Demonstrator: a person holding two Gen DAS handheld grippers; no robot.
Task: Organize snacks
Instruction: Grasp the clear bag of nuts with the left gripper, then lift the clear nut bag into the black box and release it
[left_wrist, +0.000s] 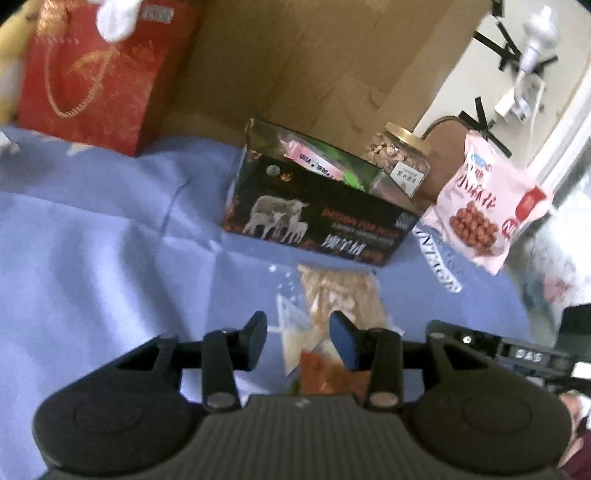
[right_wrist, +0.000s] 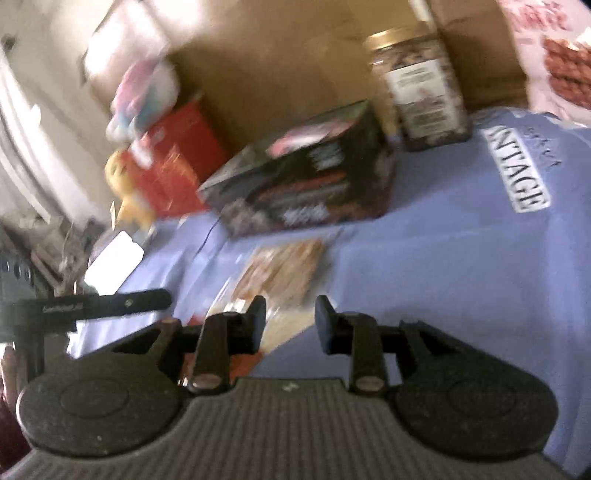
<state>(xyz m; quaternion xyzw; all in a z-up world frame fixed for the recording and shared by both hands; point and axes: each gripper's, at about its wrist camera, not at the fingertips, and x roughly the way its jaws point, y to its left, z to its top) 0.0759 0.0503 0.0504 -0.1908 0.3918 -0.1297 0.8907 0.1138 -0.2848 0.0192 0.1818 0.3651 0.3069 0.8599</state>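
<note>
Snack sorting partly done, one bag waiting in front

The left gripper (left_wrist: 298, 338) and right gripper (right_wrist: 290, 321) are both hovering with jaws open and empty over the clear snack bag (left_wrist: 341, 295) lying on the blue cloth (left_wrist: 103, 236). At 12 o'clock the black box (left_wrist: 317, 218) is already holding packets; the jar (left_wrist: 400, 158) and pink bag (left_wrist: 484, 206) at 2 o'clock are seemingly still waiting.

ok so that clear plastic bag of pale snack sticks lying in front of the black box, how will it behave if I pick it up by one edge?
The clear plastic bag of pale snack sticks lies flat and crinkled on the blue cloth, so it will probably sag. Its glossy film may slip between the left gripper pads. The thin sticks look brittle.
</note>
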